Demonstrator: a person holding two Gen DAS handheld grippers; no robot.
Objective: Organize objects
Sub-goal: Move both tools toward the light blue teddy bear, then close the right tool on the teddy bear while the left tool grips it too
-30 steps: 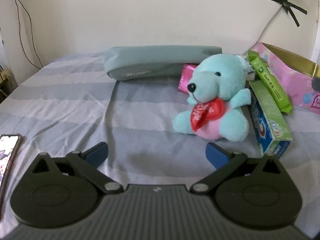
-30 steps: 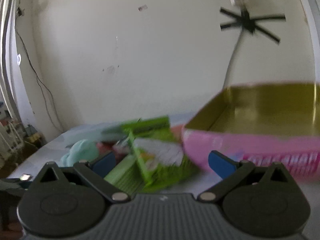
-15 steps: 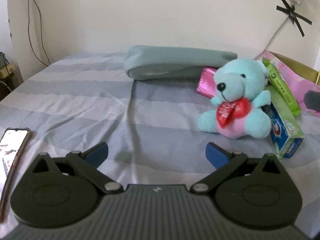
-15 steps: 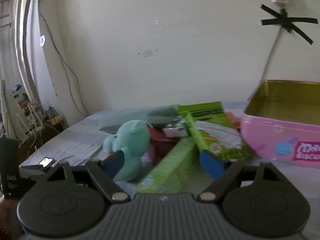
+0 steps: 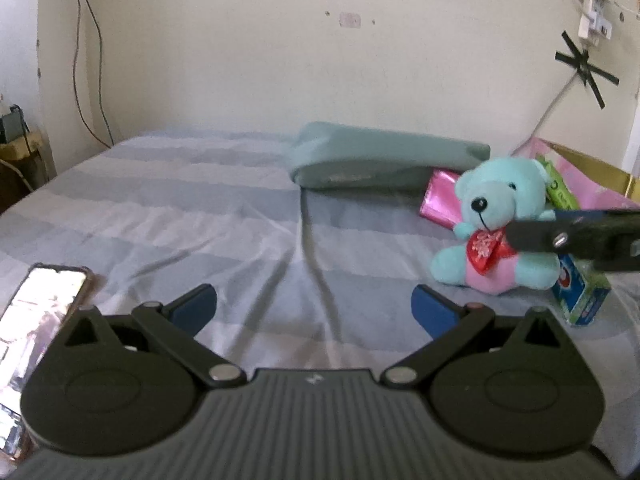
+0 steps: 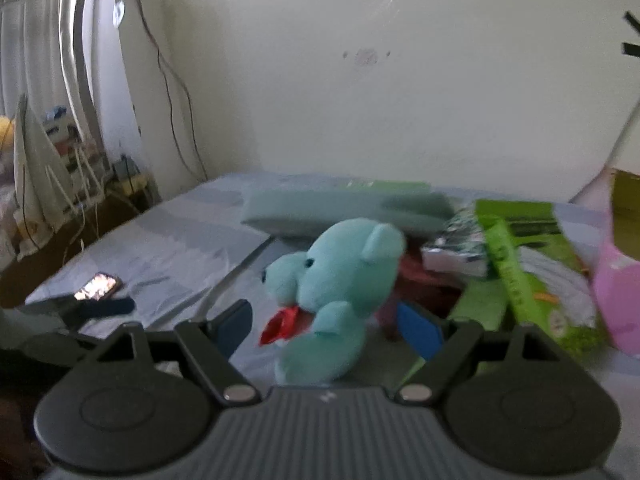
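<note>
A: Phone [image 5: 38, 332] at far left on the striped bedsheet [image 5: 200, 216], screen lit, lying flat. Left gripper [image 5: 314, 308] next: blue pads spread wide, only bare sheet between them, nothing held or touched.

B: Noted. Centre of the bed?

A: Grey-green pillow [image 5: 384, 158], long axis running left to right along the wall side. A shiny pink packet [image 5: 440, 198] is tucked at its right end.

B: And the bear?

A: Teal teddy bear [image 5: 500, 224] sits upright on the sheet just right of the packet, snout toward the left wrist camera and slightly left, red heart on its chest. In the right wrist view the bear [image 6: 340, 280] is seen in profile, snout pointing left, body axis vertical.

B: Right gripper state?

A: Right gripper [image 6: 328, 324] has its jaws partly open and closing, bear's body between the pads. Whether the pads already press the plush I cannot tell; that view is blurred. From the left wrist view the right gripper's [image 5: 576, 232] finger crosses in front of the bear's chest.

B: Further right?

A: Green toothpaste box [image 5: 580, 296] lies just behind the bear, long axis running away from the camera. A green packet [image 5: 560, 192] leans above it, then the pink tin [image 5: 596, 184] with gold interior at the edge.
</note>
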